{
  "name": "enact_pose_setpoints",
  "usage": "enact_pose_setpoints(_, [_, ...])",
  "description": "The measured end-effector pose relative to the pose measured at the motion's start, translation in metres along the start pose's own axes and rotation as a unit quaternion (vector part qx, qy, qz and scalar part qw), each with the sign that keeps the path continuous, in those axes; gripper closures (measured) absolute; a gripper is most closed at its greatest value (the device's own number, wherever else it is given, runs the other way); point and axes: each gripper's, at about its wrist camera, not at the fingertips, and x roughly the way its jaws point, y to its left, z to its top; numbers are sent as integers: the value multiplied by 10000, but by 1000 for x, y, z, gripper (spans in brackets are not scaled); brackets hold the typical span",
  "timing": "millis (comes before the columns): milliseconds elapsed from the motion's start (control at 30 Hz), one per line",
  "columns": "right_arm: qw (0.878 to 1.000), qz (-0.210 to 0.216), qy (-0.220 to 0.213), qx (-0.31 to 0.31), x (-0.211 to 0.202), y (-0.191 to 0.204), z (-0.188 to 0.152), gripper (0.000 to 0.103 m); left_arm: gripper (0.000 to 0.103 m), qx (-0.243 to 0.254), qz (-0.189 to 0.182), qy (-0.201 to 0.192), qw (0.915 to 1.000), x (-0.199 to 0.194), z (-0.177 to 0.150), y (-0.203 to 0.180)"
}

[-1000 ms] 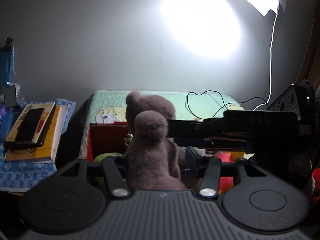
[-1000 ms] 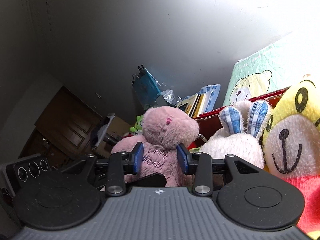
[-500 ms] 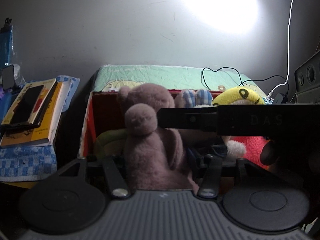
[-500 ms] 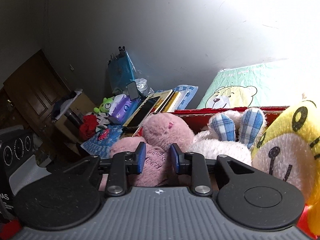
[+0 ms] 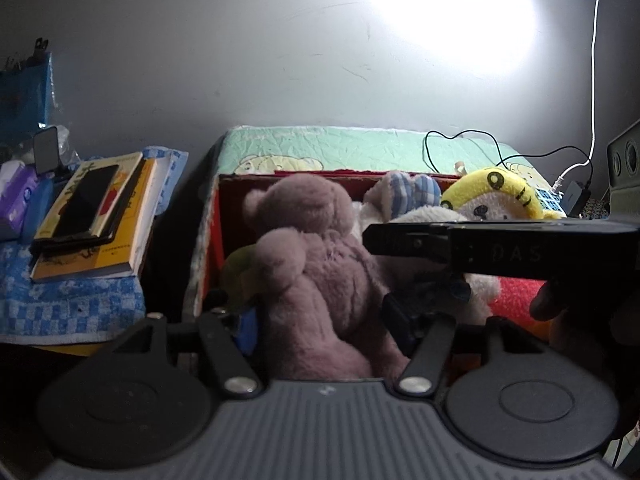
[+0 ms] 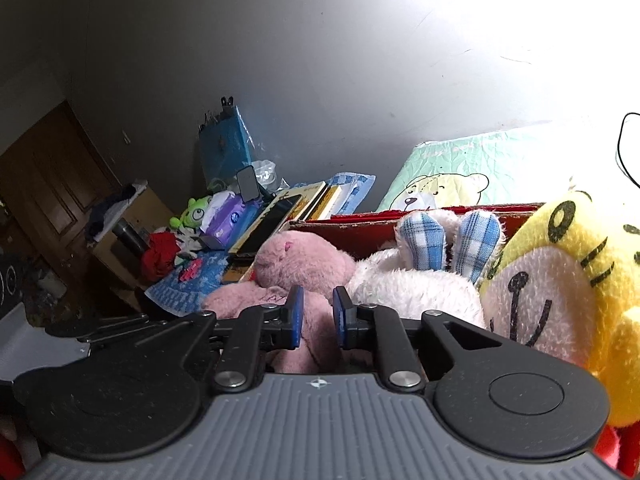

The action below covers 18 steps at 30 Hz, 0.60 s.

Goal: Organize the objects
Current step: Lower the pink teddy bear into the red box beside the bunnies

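**Pink bear held over the red box, three soft toys counted**

The pink bear (image 5: pixel 320 264) fills the middle of the left wrist view, its back to the camera, at the 9 o'clock side of the red box (image 5: pixel 214 240). The left gripper (image 5: pixel 316 316) has its jaws wide apart on both sides of the bear's body; I cannot tell if they press it. The right gripper (image 6: pixel 316 316) is closed on the bear's body under the head (image 6: pixel 300 260), its blue pads (image 6: pixel 295 316) pinching the plush.

In the way: the dark body of the right gripper crosses the left view at 3 o'clock and hides part of the toys behind it.

Three soft toys are in the box: the pink bear, a white rabbit (image 6: pixel 416 284) with two blue checked ears just beside it, and a yellow toy (image 6: pixel 560 288) at 3 o'clock.

At 9 o'clock of the box, a stack of books (image 5: pixel 96 220) with one dark phone (image 5: pixel 86 200) on top lies on a blue checked cloth (image 5: pixel 68 308). Behind the box lies a green blanket (image 5: pixel 360 148) with a black cable (image 5: pixel 480 148) on it.
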Motion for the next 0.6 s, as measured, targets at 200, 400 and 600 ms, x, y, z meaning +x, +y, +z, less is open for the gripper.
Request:
enact_pose_setpoints(200, [9994,-19,-223,273,-20,4,-1,79,36,-22,-25,-107,9999,-25,-4,-2])
enact_pose_setpoints(400, [9991,-38,-315,267,-38,12,-9,78,37,-12,-122,-74,9999,-29,-13,-10])
enact_pose_setpoints(600, [9990,-83,-356,262,-48,16,-17,78,34,109,-102,-45,9999,-25,-13,-22])
